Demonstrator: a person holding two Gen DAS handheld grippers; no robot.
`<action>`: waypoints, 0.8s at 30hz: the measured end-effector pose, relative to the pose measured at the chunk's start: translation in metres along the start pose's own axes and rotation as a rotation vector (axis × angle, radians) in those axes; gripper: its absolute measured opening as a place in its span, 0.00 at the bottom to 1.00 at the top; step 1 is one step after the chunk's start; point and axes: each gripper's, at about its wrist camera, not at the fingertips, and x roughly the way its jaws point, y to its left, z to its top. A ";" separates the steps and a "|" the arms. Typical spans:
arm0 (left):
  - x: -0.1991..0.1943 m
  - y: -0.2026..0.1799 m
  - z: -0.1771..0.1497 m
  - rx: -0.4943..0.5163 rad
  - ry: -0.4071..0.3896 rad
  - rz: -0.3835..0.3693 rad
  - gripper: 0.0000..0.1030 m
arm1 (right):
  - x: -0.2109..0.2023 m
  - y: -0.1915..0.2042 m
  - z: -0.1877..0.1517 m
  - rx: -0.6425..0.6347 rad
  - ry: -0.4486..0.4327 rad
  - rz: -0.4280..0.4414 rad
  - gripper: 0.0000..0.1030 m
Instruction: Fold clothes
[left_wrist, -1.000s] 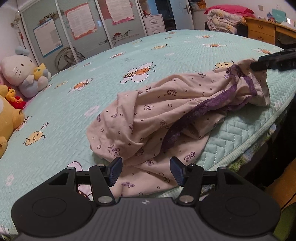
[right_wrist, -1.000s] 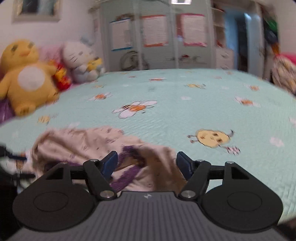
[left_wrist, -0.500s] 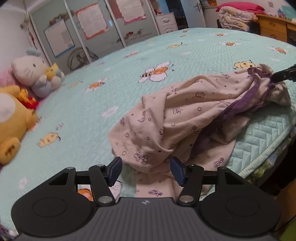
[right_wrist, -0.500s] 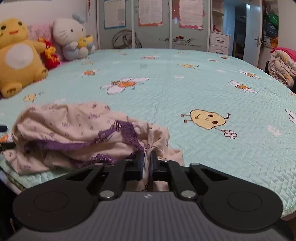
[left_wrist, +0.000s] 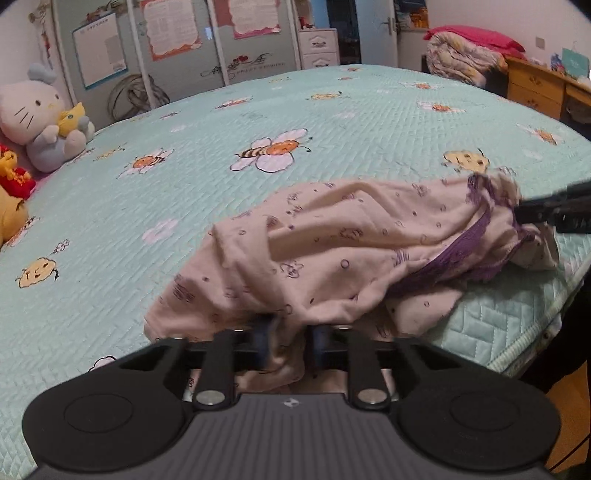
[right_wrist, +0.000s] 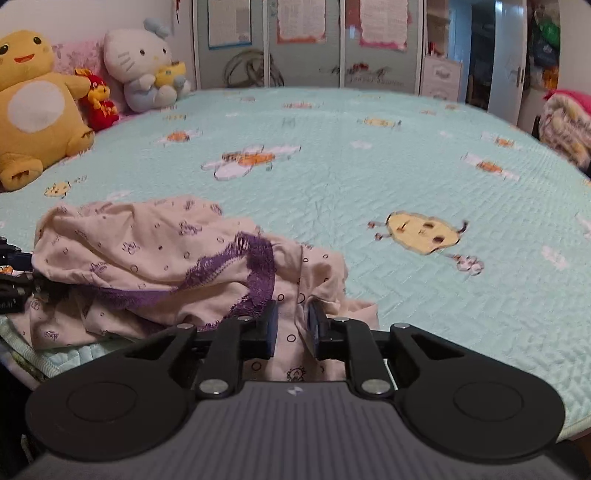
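A crumpled cream garment (left_wrist: 332, 240) with small purple prints and purple lace trim lies near the bed's front edge; it also shows in the right wrist view (right_wrist: 147, 258). My left gripper (left_wrist: 288, 343) is shut on a fold at its near left end. My right gripper (right_wrist: 291, 328) is shut on a fold at its other end and shows in the left wrist view (left_wrist: 546, 214) as a dark arm at the far right. The cloth is lifted and stretched a little between the two.
The bed has a mint quilted cover (left_wrist: 221, 155) with bee and flower prints. Plush toys (right_wrist: 37, 107) sit at the far left. A wardrobe (right_wrist: 295, 40) stands behind. A wooden desk (left_wrist: 535, 88) and piled bedding (left_wrist: 461, 59) are at right. The bed edge (left_wrist: 517, 350) drops off nearby.
My left gripper moved forward and closed on the garment's near fold. My right gripper stays shut on its end; the cloth is pulled tauter and raised between them.
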 end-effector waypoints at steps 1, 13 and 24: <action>-0.005 0.002 0.001 -0.019 -0.017 -0.002 0.09 | 0.002 0.000 0.001 0.005 0.005 0.001 0.16; -0.111 0.027 0.075 -0.071 -0.389 0.112 0.08 | -0.062 0.013 0.067 0.061 -0.264 0.096 0.00; -0.116 0.047 0.077 -0.152 -0.366 0.229 0.26 | -0.060 0.052 0.140 0.066 -0.371 0.266 0.00</action>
